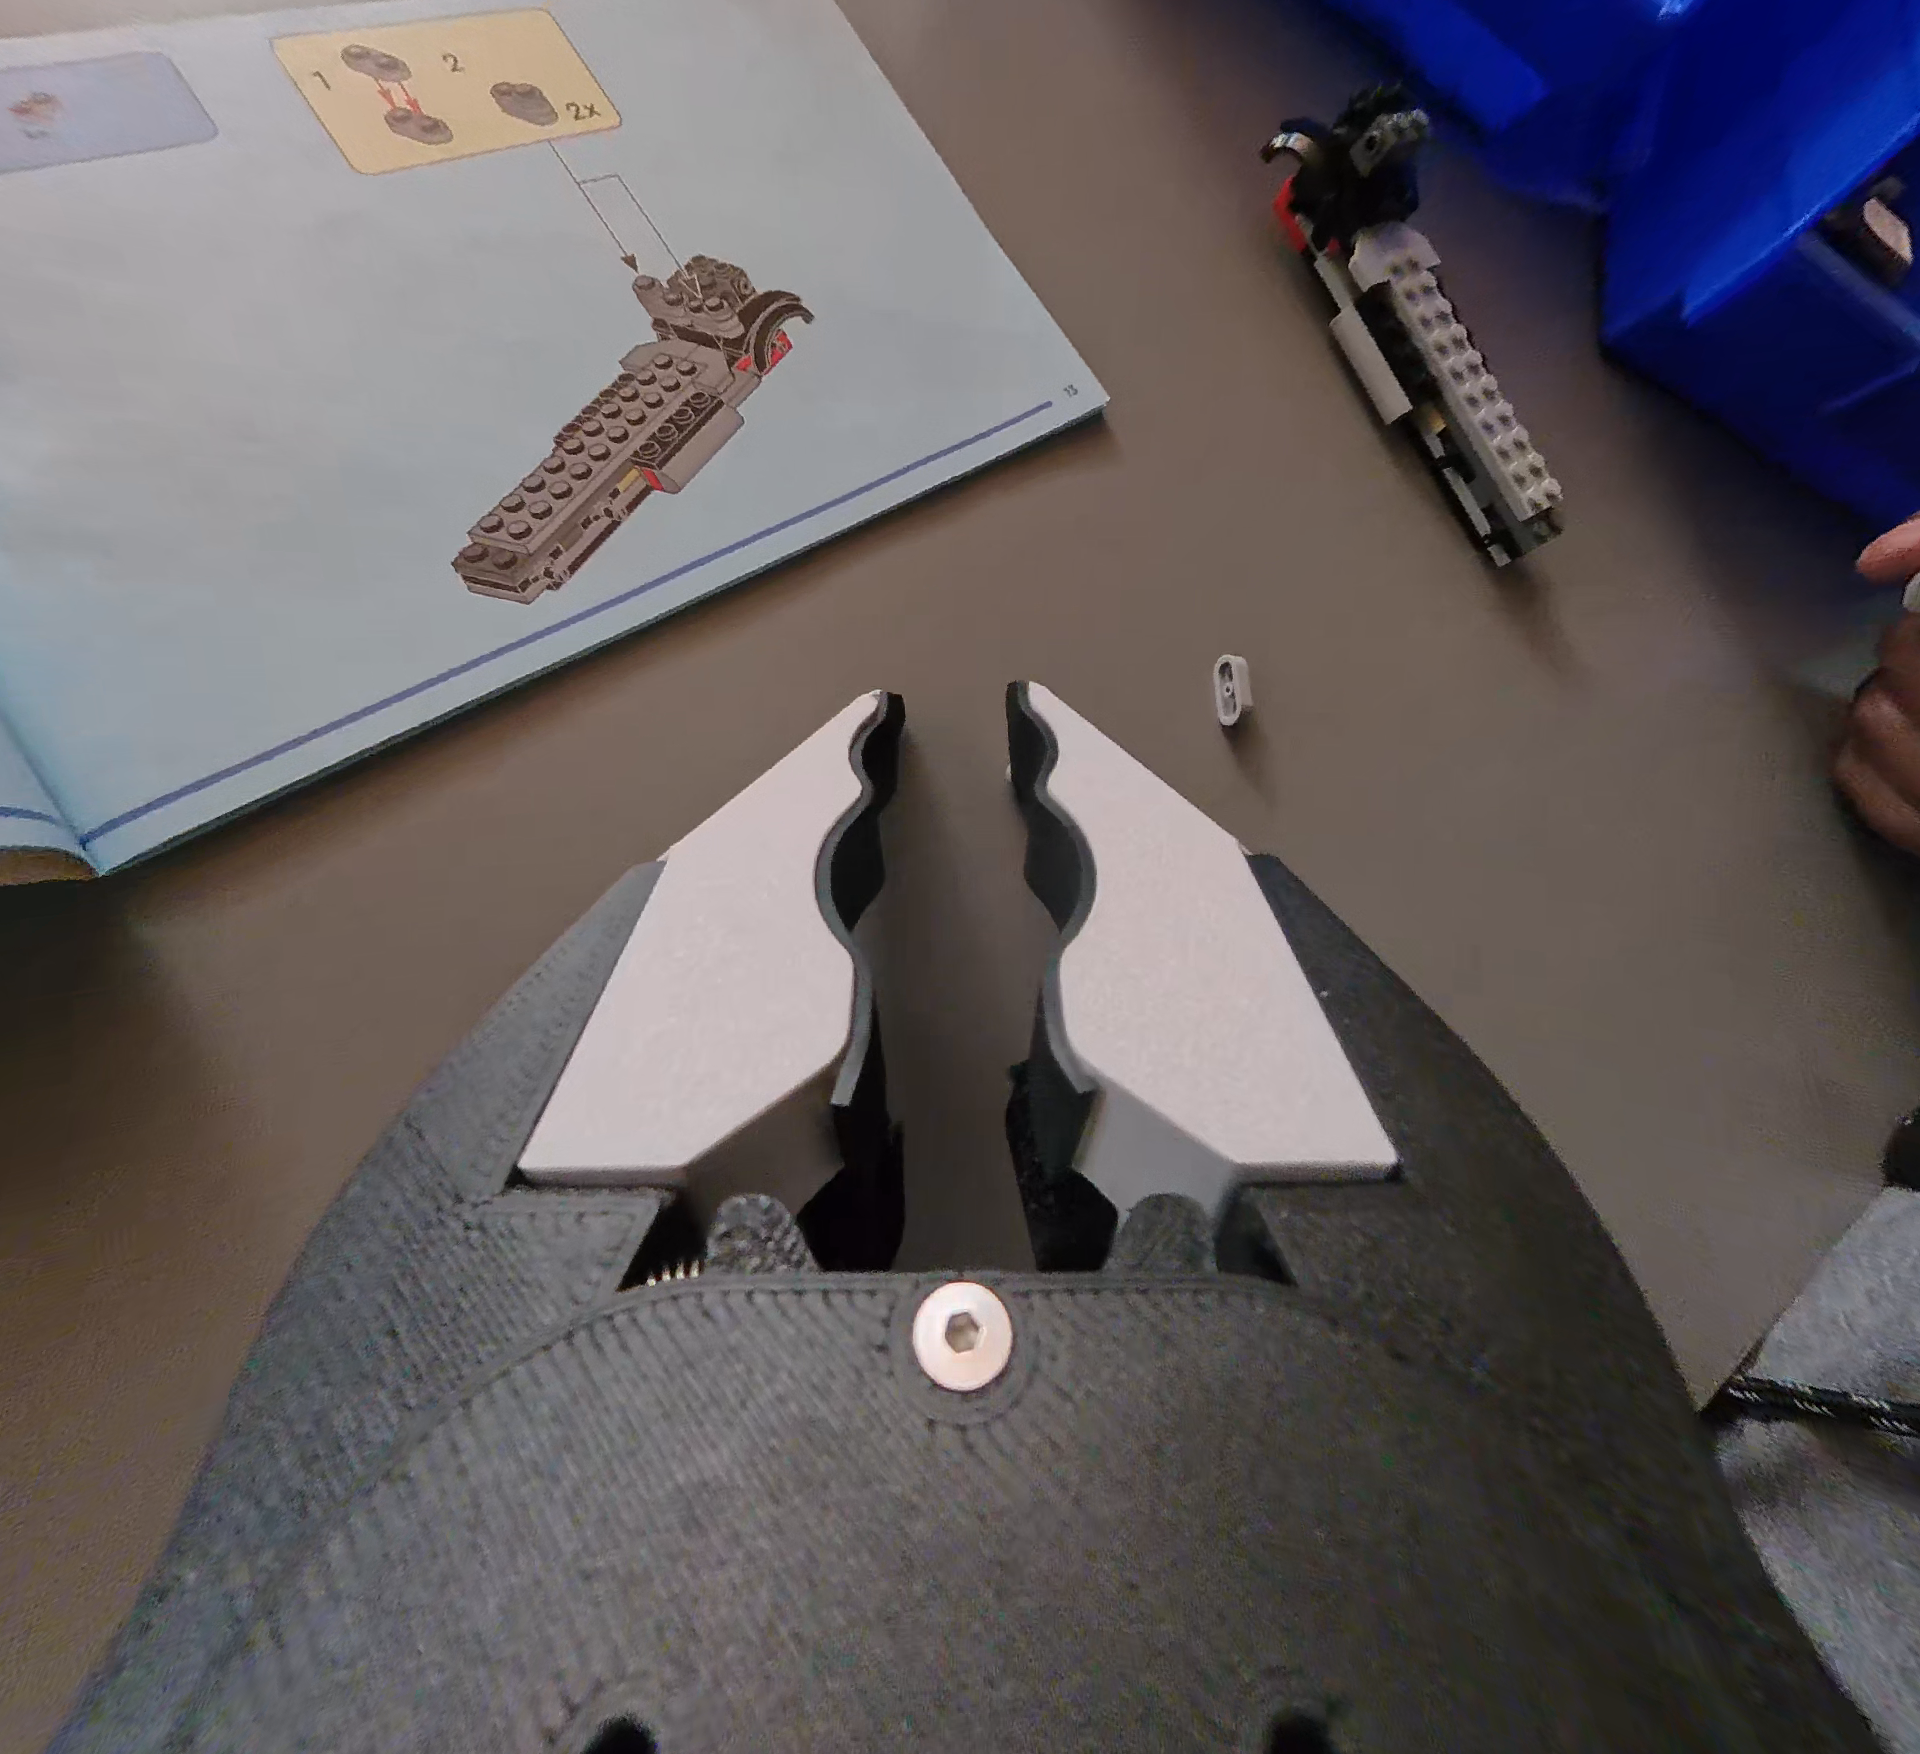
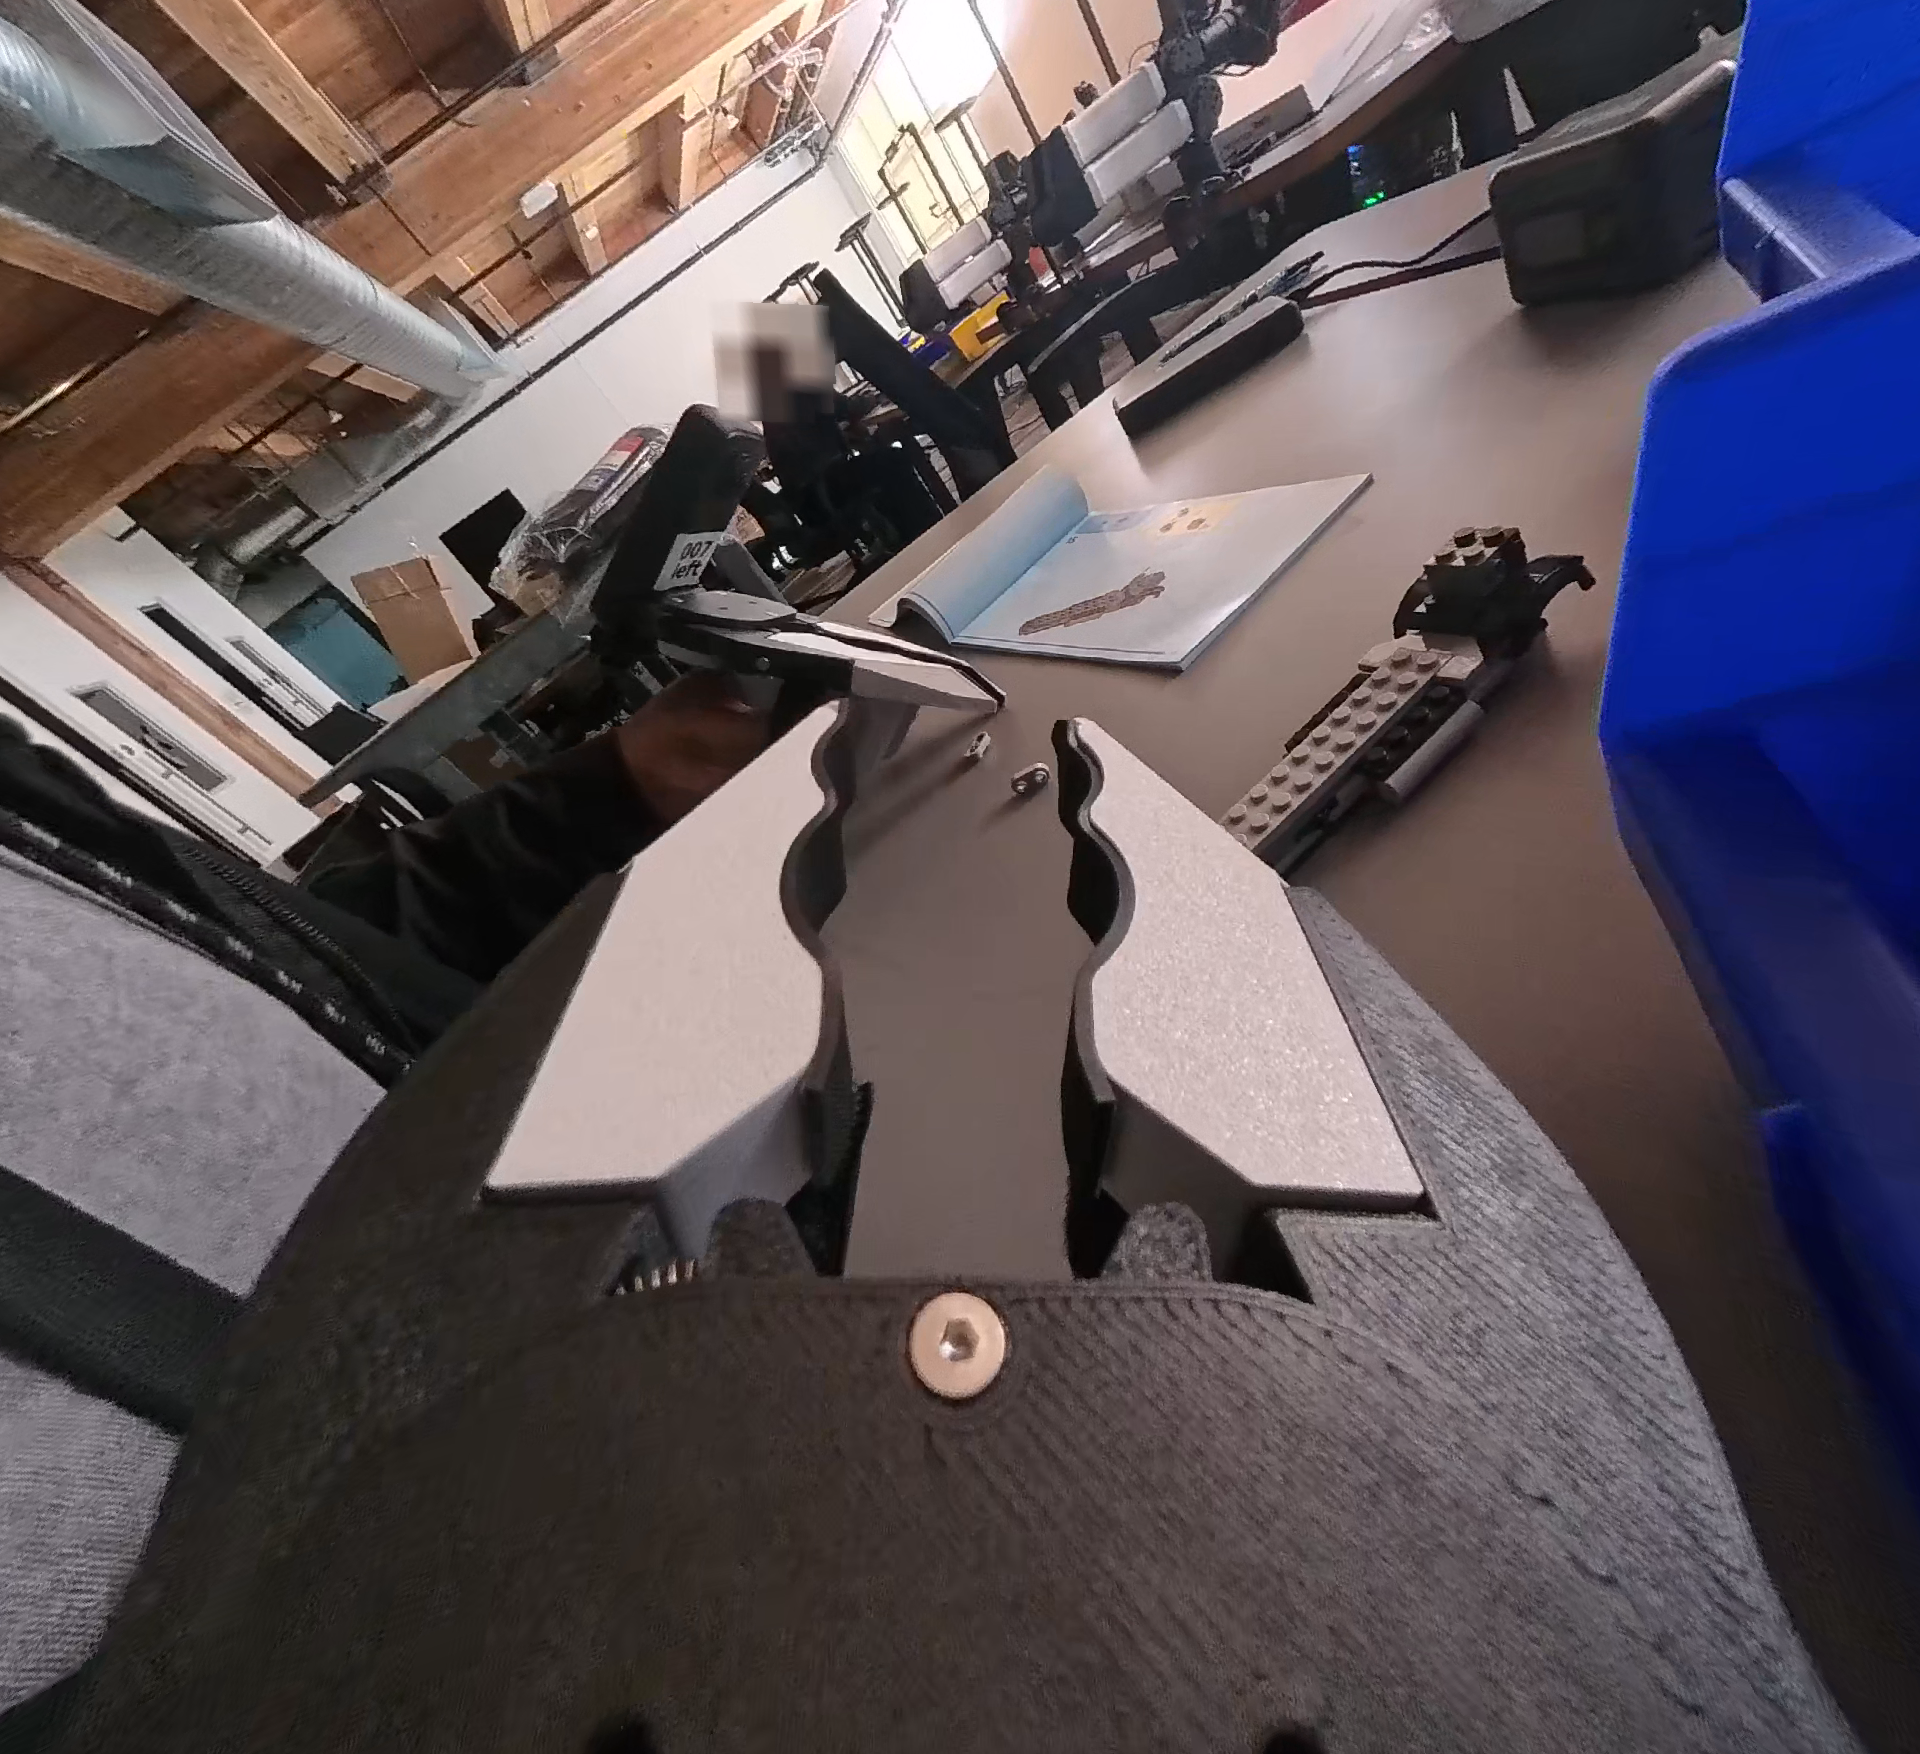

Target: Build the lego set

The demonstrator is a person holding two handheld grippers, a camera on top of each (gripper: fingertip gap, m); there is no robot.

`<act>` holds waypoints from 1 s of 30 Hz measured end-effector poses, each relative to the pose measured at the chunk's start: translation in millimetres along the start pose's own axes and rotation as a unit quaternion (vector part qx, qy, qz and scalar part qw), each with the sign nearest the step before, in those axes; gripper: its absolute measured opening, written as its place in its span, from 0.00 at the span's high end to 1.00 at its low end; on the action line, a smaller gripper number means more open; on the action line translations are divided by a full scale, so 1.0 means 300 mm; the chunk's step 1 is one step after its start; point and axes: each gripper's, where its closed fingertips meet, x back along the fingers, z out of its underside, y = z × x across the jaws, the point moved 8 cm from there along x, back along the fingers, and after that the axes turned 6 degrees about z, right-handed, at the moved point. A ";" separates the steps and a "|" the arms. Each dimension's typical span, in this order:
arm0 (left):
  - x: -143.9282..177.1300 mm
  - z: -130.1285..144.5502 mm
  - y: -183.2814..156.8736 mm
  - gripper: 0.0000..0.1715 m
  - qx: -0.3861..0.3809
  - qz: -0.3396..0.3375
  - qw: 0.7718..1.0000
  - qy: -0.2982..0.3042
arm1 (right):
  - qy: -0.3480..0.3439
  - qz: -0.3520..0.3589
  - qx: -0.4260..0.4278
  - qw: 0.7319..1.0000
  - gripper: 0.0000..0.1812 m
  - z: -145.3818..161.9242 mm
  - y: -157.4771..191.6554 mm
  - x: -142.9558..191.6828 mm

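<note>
Reading open booklet (image 1: 499, 374), upper left: stack two small rounded plates. Both my tools empty, spread: left tool (image 1: 954, 702), right tool (image 2: 951, 733). Model (image 1: 1423, 333) upper right; small plate (image 1: 1232, 688) on worktop (image 1: 1351, 925), right of left tool. Next: fine pinch on plate.

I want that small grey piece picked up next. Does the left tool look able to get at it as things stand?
Probably yes. The small grey piece lies alone on bare table, just ahead and right of the left tool, whose jaws stand open and empty. The partly built model and instruction booklet lie clear of the path.
</note>
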 end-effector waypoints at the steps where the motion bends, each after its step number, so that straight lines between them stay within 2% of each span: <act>1: 0.000 0.000 0.000 0.86 -0.001 0.001 1.000 0.000 | 0.002 0.000 -0.001 1.000 0.78 0.001 0.000 -0.001; 8: 0.011 -0.003 0.000 0.86 0.003 0.014 1.000 -0.016 | 0.011 0.000 -0.004 1.000 0.78 0.003 -0.002 -0.009; 30: 0.007 -0.002 -0.002 0.86 0.001 0.010 1.000 -0.011 | 0.022 0.000 0.000 1.000 0.78 0.008 0.001 -0.017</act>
